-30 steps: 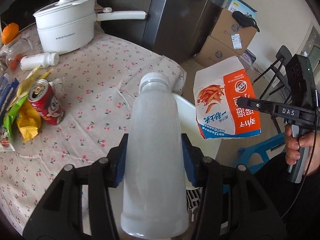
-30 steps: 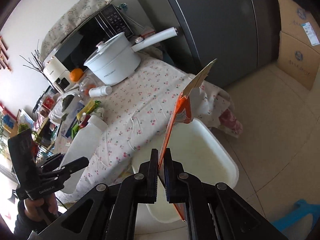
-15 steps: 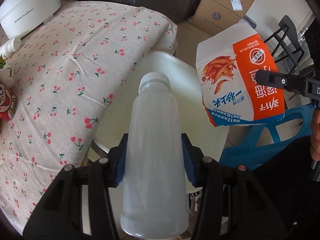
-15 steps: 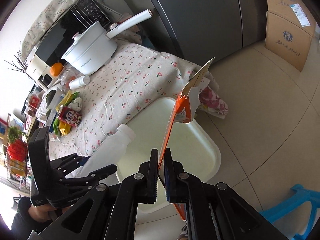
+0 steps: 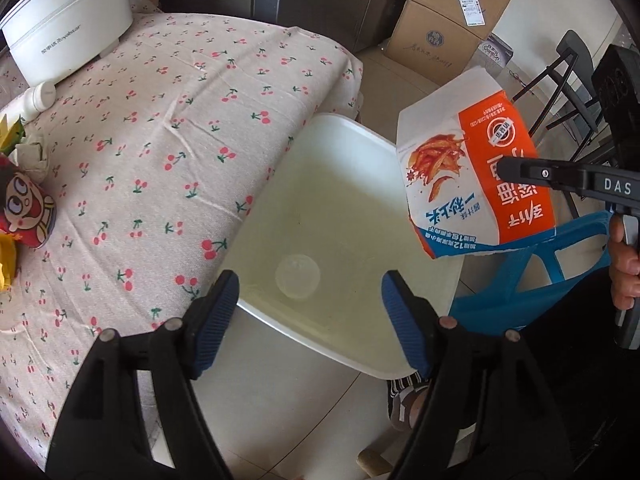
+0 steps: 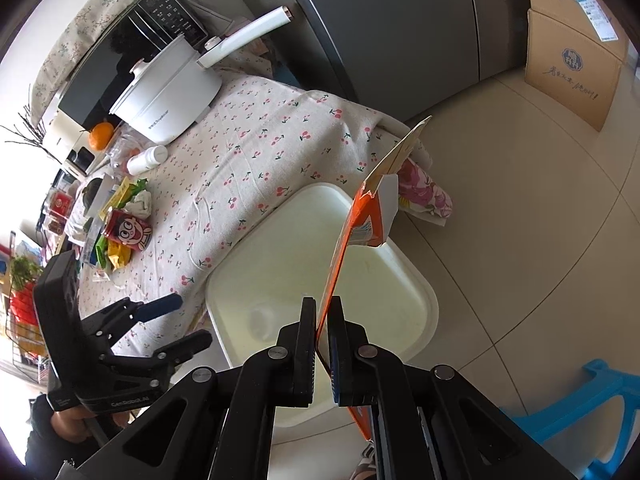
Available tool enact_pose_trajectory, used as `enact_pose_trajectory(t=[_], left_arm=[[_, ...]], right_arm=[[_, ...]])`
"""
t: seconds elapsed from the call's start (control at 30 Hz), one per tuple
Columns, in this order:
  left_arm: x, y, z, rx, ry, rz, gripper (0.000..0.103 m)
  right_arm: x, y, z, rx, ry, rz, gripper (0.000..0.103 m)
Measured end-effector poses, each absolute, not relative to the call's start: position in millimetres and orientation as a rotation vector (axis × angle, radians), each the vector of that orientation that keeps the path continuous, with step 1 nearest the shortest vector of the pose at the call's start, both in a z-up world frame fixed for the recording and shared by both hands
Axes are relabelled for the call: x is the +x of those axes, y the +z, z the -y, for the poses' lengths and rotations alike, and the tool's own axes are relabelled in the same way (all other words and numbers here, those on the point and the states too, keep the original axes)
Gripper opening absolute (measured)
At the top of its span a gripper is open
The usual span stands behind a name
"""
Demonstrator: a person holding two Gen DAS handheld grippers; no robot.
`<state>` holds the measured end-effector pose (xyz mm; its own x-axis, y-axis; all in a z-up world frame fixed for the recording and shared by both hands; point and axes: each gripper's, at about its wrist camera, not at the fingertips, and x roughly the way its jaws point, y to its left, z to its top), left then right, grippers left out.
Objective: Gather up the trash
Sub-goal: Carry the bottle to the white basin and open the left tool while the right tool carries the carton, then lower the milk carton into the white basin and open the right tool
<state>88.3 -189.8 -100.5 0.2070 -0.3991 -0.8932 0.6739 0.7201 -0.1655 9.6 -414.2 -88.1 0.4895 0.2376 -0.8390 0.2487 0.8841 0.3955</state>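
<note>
Left gripper (image 5: 310, 312), jaws just opening wide and empty above the bin (image 5: 352, 360), is dropping the bottle (image 5: 298, 276) at frame centre, while the right gripper (image 6: 321, 344) is pinching a carton (image 6: 362, 220) for disposal.

Bright, even daylight fills both views; shadows stay soft. The far left edge of the right wrist view blows out to white. Fisheye bending curves lines near the black corners. Focus is sharp, without motion blur.

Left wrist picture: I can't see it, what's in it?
The left tool hangs open above a white bin with a white bottle lying inside. The right tool pinches an orange snack box over the bin, beside a cherry-print tablecloth.
</note>
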Motion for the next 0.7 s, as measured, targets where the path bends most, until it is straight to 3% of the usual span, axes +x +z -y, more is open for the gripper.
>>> enact_pose_trajectory(t=[0.37, 0.57, 0.7], left_arm=[[92, -70, 137, 0.226, -0.672, -1.043, 0.095], [92, -61, 110, 0.174, -0.618, -1.013, 0.101], [94, -56, 89, 0.131, -0.575, -0.999, 0.102]], right_arm=[[28, -92, 396, 0.474, 0.002, -1.101, 0.007], [42, -95, 384, 0.459, -0.002, -1.122, 0.007], [48, -95, 380, 0.469, -0.03, -1.13, 0.013]])
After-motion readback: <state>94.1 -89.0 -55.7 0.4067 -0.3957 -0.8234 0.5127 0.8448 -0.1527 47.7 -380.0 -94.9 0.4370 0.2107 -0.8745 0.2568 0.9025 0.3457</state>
